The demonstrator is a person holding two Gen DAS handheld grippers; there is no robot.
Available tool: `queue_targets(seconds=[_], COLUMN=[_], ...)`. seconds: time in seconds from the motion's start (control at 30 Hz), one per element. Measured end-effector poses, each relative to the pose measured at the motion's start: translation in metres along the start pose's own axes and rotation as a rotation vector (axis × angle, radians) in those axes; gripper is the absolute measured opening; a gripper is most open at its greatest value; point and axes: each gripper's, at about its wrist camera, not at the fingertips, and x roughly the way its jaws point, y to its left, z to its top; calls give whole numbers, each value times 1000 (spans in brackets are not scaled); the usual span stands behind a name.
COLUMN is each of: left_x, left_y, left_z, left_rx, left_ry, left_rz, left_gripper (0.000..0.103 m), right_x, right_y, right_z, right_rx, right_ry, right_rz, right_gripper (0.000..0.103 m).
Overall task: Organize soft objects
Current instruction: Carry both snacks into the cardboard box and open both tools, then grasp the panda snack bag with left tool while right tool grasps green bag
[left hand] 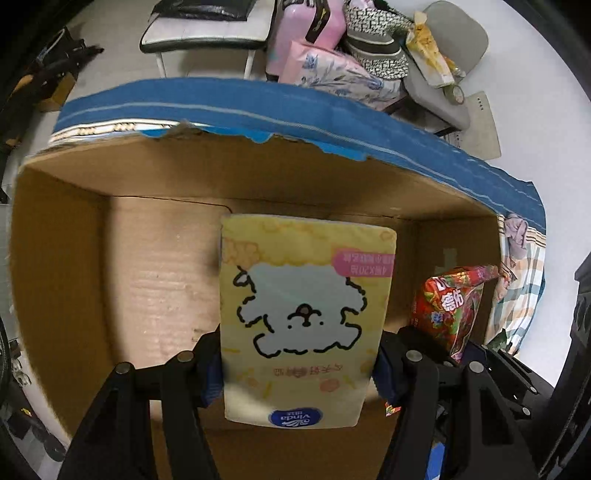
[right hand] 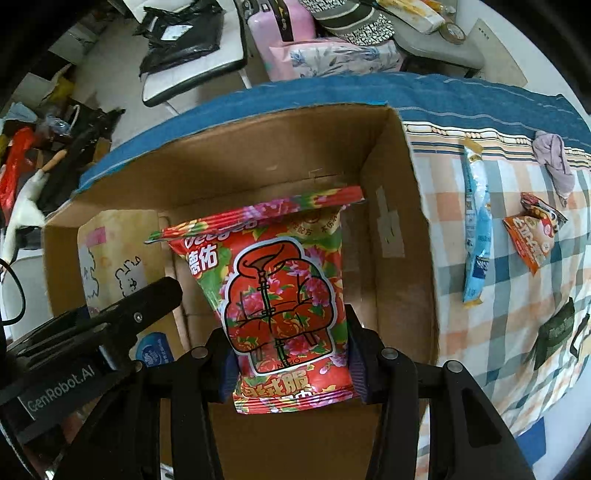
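Observation:
My left gripper (left hand: 299,369) is shut on a yellow tissue pack (left hand: 306,317) with a white cartoon dog, held inside an open cardboard box (left hand: 155,266). My right gripper (right hand: 291,365) is shut on a red floral wipes pack (right hand: 280,295), held inside the same box (right hand: 399,229). The red pack shows at the right of the left wrist view (left hand: 450,306). The yellow pack (right hand: 114,254) and the left gripper's body (right hand: 110,317) show at the left of the right wrist view.
The box stands on a bed with a blue and checked sheet (right hand: 517,266). On the sheet lie a long blue packet (right hand: 476,236), an orange snack packet (right hand: 532,236) and a lilac cloth (right hand: 554,158). Chairs, a pink suitcase (right hand: 280,22) and bags stand beyond.

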Motion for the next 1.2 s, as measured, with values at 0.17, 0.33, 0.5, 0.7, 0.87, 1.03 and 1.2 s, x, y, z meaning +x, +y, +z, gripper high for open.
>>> queue_targets(seconds=[0.17,0.33,0.5,0.7,0.87,1.03,1.2], left_x=[13,18,10,-11,-38,-66,-91], left_y=[3,7,12,16,18,25,28], left_z=[9,11,10,-2,-26,-63,-102], left_rx=[-8,-26,-42,-22,16,42,45], left_ry=[31,64,40,-11,-88,-164,-228], left_rz=[-10,-7,12,70,140,175,203], left_gripper=[62,69,86,91,95,95,95], right_x=[18,29,26,16,0,-22,-46], right_y=[2,4,4,5,9,4,5], right_z=[15,22,22,9,-20,-59,-98], right_rx=[12,-5,-20,-62,-90,-123,-147], right_ry=[8,19,1,-6,-32,-65,-116], right_rz=[-22,-36,-47,-52,-47,-48,-40], right_gripper=[51,56,79,98,103,103,103])
